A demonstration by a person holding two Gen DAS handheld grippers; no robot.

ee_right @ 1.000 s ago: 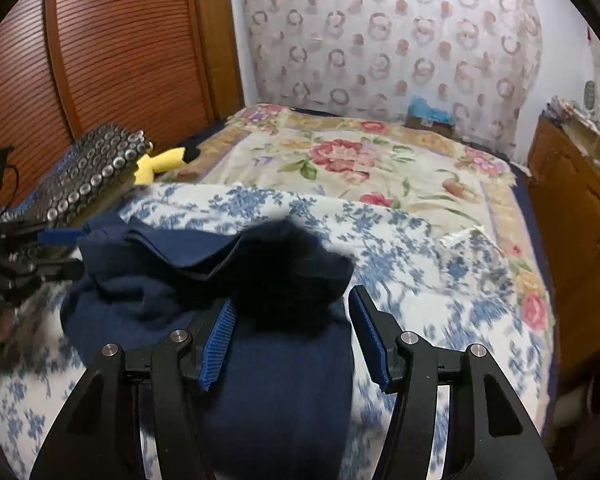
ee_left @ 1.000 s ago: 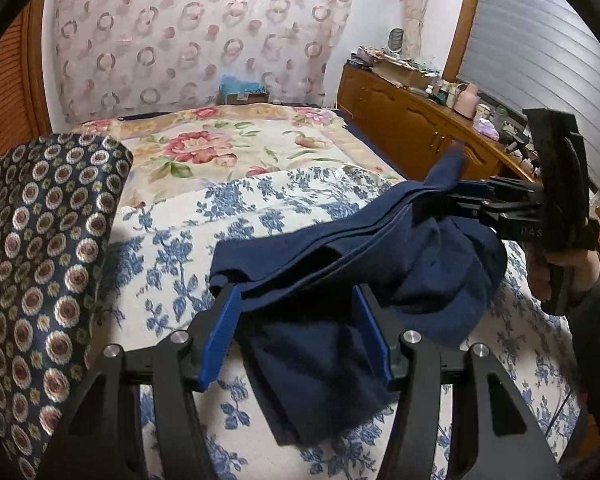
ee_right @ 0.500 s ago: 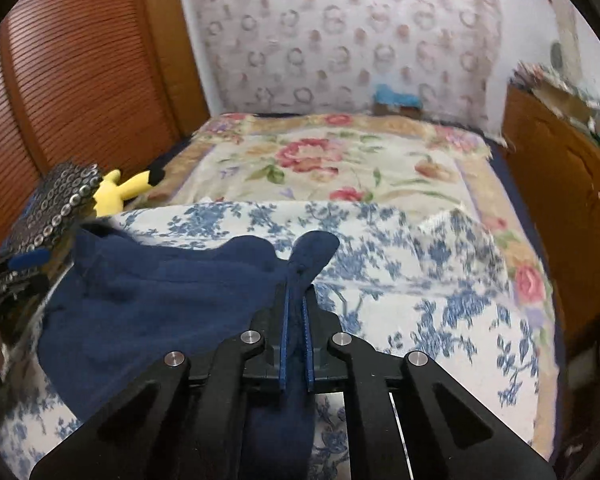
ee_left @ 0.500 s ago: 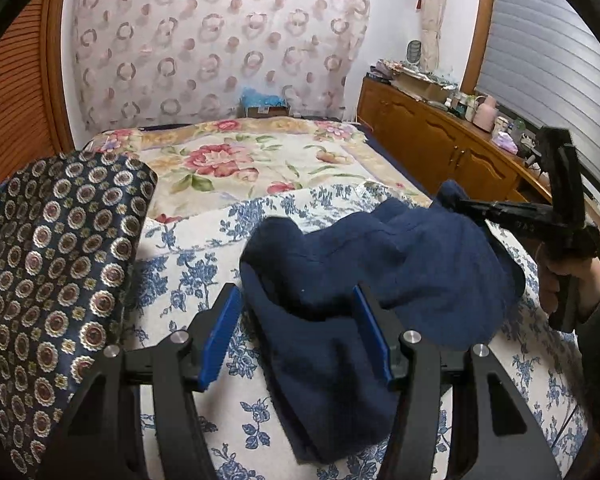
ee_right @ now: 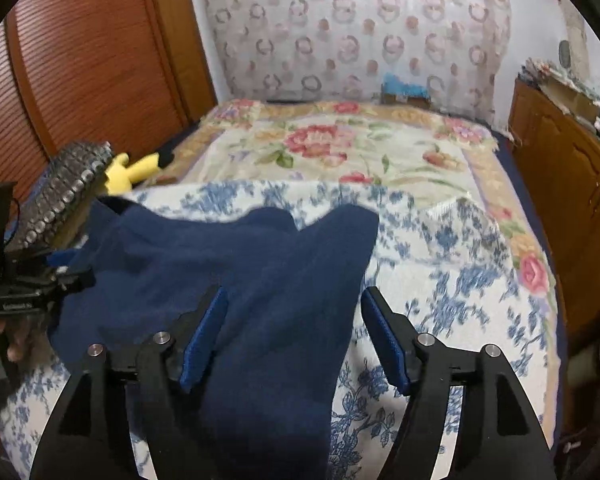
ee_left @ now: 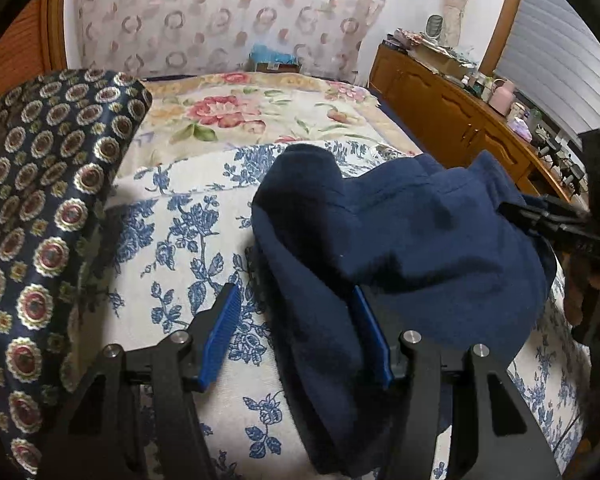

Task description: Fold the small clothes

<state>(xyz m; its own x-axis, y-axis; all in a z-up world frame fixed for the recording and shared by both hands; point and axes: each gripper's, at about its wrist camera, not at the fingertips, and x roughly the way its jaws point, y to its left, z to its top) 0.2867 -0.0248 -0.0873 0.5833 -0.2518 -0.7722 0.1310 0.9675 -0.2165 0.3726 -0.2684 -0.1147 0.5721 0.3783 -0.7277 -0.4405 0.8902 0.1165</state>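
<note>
Down at the near edge of the bed, the left gripper [ee_left: 296,336] stands with its fingers half apart. The near hem of the navy garment [ee_left: 400,248] lies between them, against the right pad only, and the left pad is clear of the cloth, so nothing is pinched. From the right wrist view, the right gripper [ee_right: 292,336] is opening, jaws spreading wide, and the cloth running up between them lies loose, touching neither pad.

That reads as a release at the end of one fold: the garment sits bunched on the blue-flowered sheet [ee_left: 188,236], doubled over itself, a lobe humped at 12 o'clock. Next, I'd judge, comes a fresh grab on an edge or corner, both sides, to flatten and fold again. The job looks early, not tidy yet.

Farther off, a dark patterned cushion [ee_left: 40,208] at 9 o'clock, the rose bedspread [ee_left: 236,112] beyond, a yellow toy [ee_right: 130,172] by the wardrobe, a wooden cabinet [ee_left: 460,120] at 2 o'clock.

Hard to say what garment this is: sleeves, legs and seams are buried in folds. Its near end runs under the gripper frames, and the right view is blurred.
</note>
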